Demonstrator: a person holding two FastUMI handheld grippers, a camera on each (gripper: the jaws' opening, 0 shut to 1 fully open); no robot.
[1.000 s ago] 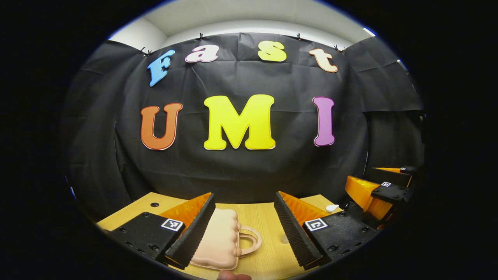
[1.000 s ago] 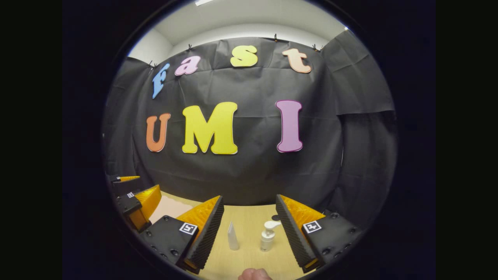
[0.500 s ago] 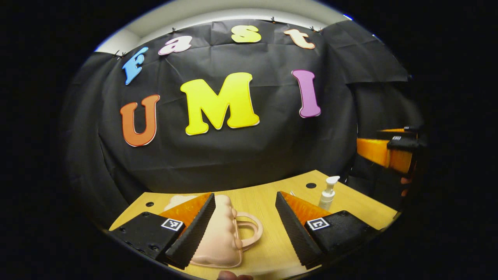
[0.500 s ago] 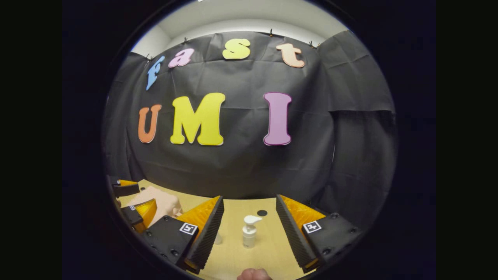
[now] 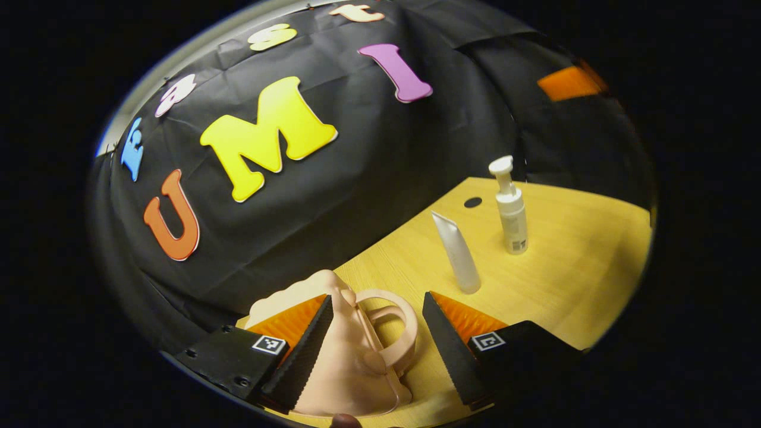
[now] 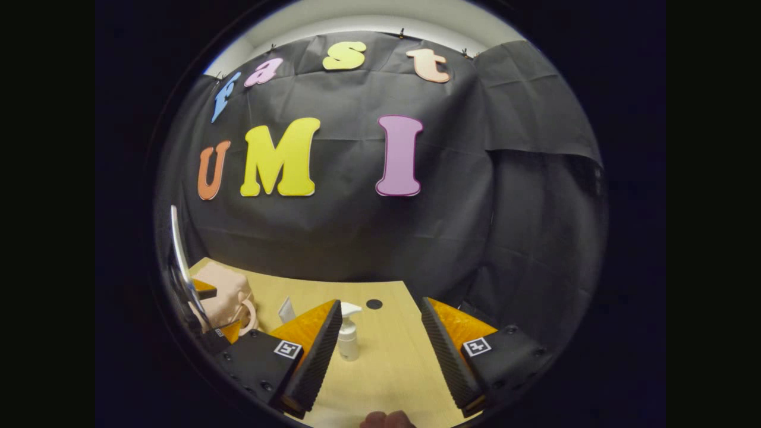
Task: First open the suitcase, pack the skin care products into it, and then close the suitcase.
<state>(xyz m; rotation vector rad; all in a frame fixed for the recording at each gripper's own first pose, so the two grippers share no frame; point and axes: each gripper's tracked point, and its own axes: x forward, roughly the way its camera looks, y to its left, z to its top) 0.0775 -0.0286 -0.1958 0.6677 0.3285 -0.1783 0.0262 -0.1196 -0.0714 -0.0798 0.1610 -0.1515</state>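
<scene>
The light wooden table (image 5: 571, 279) carried everything, its top running back to the black cloth wall. On it lay the small peach-pink plastic suitcase (image 5: 348, 368) with a looped carry handle, closed, in the left gripper view sitting low between the spread fingers of the left gripper (image 5: 376, 351), whose ridged black pads stood wide apart with nothing pressed between them. In the right gripper view the suitcase (image 6: 223, 294) sat far off at the left edge of the table. The right gripper (image 6: 380, 348) also had its fingers held wide, hovering over bare tabletop. Well apart from the suitcase stood the white pump bottle (image 5: 510, 208), upright near a dark round hole in the table, and just beside it the slim white squeeze tube (image 5: 456, 252), standing on its cap and leaning slightly.
</scene>
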